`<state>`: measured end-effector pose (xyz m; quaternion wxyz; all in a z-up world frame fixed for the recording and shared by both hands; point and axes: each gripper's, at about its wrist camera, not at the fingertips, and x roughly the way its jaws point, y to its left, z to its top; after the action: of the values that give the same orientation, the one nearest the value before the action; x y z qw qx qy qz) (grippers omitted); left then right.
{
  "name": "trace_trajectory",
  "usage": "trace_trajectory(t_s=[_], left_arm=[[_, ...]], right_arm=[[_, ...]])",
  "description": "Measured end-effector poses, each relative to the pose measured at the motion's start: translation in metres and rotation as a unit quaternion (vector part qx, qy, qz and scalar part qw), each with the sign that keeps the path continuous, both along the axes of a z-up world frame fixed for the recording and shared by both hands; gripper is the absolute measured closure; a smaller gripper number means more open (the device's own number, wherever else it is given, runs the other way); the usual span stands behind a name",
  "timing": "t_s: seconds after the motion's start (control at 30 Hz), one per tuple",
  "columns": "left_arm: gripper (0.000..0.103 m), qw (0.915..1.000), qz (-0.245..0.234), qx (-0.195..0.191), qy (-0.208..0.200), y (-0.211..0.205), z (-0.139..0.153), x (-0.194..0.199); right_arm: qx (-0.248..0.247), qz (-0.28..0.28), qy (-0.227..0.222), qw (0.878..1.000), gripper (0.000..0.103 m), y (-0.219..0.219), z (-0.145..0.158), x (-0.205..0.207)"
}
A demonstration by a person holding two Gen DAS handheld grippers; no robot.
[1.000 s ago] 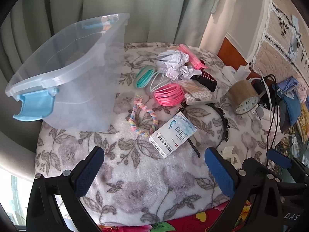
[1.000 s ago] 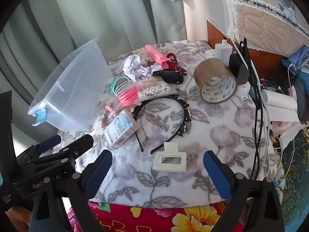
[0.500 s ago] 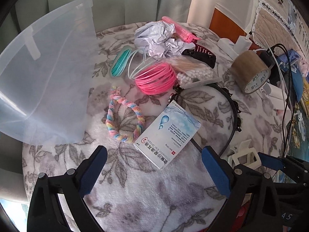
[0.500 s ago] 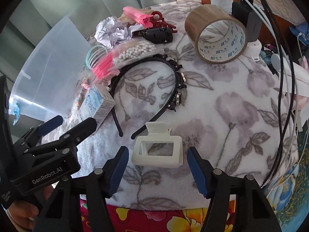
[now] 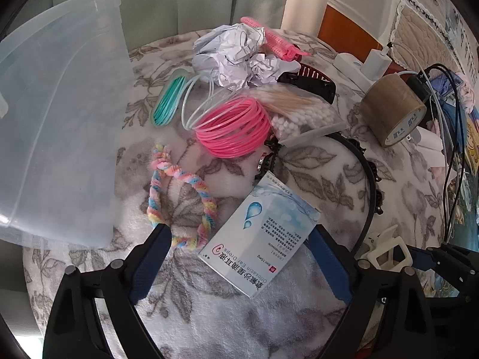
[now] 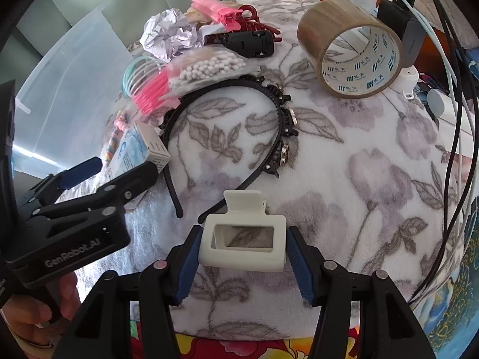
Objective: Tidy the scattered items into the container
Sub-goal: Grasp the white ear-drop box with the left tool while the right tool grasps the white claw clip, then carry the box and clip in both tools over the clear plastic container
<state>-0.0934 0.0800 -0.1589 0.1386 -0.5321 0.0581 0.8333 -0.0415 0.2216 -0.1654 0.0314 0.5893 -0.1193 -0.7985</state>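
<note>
My right gripper is shut on a white hair claw clip that rests on the floral blanket; the clip also shows in the left wrist view. My left gripper is open, its fingers on either side of a blue and white ear-drops box, not touching it. The clear plastic container stands at the left. Near it lie a rainbow braided hair tie, pink spring rings, teal rings, crumpled paper and a black headband.
A brown tape roll, a bag of cotton swabs, a black claw clip and a pink clip lie at the back. Chargers and cables run along the right edge. The table's front edge is close below.
Both grippers have moved forward and down. The right one has closed onto the white claw clip. The left one has come around the ear-drops box.
</note>
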Motion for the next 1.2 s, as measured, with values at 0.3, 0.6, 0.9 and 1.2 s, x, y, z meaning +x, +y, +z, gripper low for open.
trace_trajectory(t_s=[0.3, 0.6, 0.9, 1.2], left_arm=[[0.042, 0.9998, -0.011, 0.007, -0.013, 0.007, -0.005, -0.010], [0.052, 0.9998, 0.003, 0.009, -0.017, 0.002, 0.001, -0.009], [0.052, 0.9997, 0.004, 0.025, 0.004, 0.002, 0.032, -0.003], [0.052, 0.9962, -0.024, 0.059, 0.060, 0.019, 0.099, -0.008]], right_arm=[[-0.013, -0.014, 0.007, 1.000, 0.044, 0.004, 0.016, -0.009], [-0.025, -0.026, 0.019, 0.999, 0.044, 0.004, 0.046, -0.011], [-0.043, -0.042, 0.064, 0.996, 0.044, 0.016, 0.056, -0.002], [-0.054, -0.066, 0.138, 0.987, 0.044, 0.034, 0.074, -0.020]])
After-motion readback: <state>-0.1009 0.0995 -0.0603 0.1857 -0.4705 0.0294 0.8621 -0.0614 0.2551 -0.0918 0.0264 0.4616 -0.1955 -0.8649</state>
